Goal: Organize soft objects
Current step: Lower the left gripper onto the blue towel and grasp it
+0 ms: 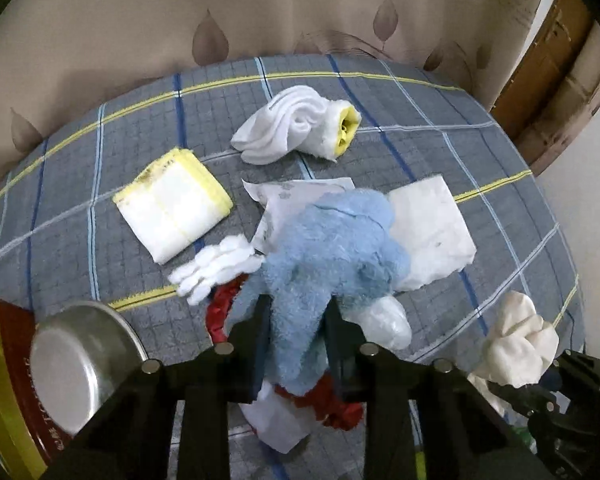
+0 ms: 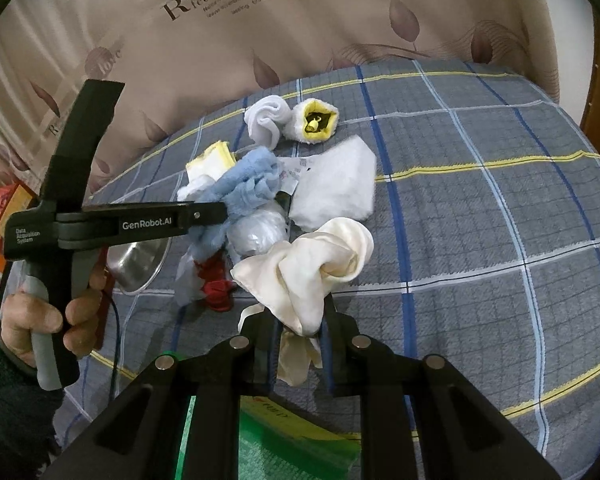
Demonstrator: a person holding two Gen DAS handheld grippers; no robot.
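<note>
The left hand-held gripper [image 1: 294,316] is pinching the fluffy light-blue terry cloth [image 1: 324,248] at its six-o'clock end, likely light, limp, bunching easily.

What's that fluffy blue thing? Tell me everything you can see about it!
The fluffy blue cloth looks like soft, fuzzy terry fabric in light blue, all scrunched up rather than folded. The left tongs are shut on its lower end, with a black finger on each side. The bunched top sticks up over the checked bedcover. It lies over white papers, next to a clear plastic bundle, with something red underneath.
</note>
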